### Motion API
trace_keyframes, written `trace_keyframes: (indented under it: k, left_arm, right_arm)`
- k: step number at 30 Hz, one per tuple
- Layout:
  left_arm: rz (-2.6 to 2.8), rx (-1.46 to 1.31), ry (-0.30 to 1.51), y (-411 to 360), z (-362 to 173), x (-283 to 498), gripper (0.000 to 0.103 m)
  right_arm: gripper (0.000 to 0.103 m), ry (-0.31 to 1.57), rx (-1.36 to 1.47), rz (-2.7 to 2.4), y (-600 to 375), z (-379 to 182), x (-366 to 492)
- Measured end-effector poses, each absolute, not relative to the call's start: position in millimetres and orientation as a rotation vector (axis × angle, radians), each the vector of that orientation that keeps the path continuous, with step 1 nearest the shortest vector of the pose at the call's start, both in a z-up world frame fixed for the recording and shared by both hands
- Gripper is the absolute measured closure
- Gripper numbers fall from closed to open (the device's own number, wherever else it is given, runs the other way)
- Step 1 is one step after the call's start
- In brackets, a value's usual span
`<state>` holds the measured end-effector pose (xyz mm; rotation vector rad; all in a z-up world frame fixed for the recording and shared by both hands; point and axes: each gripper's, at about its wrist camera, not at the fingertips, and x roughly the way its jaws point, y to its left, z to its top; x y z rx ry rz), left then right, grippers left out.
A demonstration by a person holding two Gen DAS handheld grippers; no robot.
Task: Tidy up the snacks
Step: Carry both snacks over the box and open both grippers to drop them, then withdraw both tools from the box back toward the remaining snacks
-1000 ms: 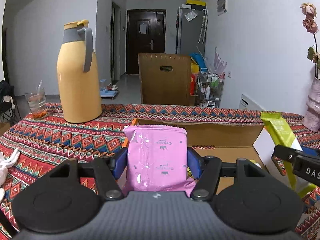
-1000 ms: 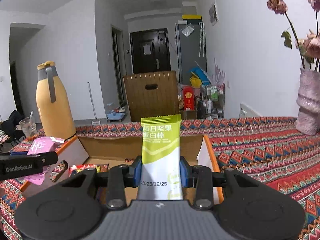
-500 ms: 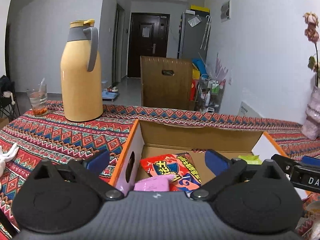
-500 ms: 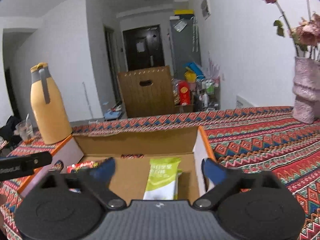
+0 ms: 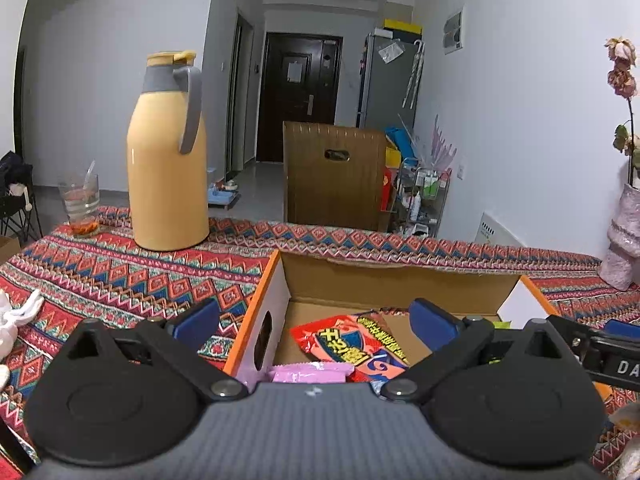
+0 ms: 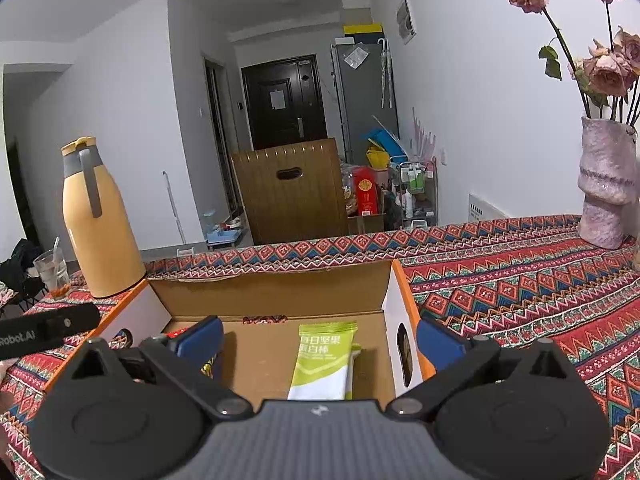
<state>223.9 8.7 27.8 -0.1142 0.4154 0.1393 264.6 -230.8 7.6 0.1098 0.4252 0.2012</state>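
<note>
Both grippers spread wide, nothing gripped. Left gripper (image 5: 316, 322): jaws have just been opening, blue pads far apart, one over the tablecloth (image 5: 120, 276) left of the box, the other over the box interior; no pkt pressed btwn them. Just below it, at the near-left corner inside the cardboard box (image 5: 400, 276), lies the pink packet (image 5: 310, 372), partly hidden by the gripper body. Right beside it, a red snack bag (image 5: 348, 340) w/ yellow lettering lies flat on the box floor.

Right gripper (image 6: 318, 340): jaws have also just been opening, pads straddling the box's right wall, nothing held. Btwn them, loose on the box floor near the right wall, lies the green-and-white bar (image 6: 324, 360), lengthwise toward the camera.

Box is open-topped, orange-edged, w/ an oval handle hole in each side wall, sitting on the patterned cloth. Far left on the table: yellow thermos (image 5: 168, 160) w/ grey handle, a glass (image 5: 80, 204) left of it. Far right: pink vase (image 6: 606, 188) w/ dried roses. Beyond the table: wooden chair back (image 5: 332, 176), dark door.
</note>
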Motion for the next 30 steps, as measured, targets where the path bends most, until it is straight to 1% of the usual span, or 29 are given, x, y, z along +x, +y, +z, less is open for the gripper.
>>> trace_keyframes:
  k: [14,22,30]
  left_arm:
    - [0.101,-0.103,0.351,1.9,66.4,185.6,0.0]
    - [0.082,-0.07,0.37,7.5,67.0,154.3,0.0]
    - [0.069,-0.06,0.391,18.9,56.1,115.8,0.0]
  right_arm:
    - [0.0,0.353,0.07,0.209,-231.0,44.0,235.0]
    - [0.0,0.31,0.041,0.217,-240.3,58.0,192.0]
    - [0.0,0.326,0.032,0.212,-252.2,47.8,147.0]
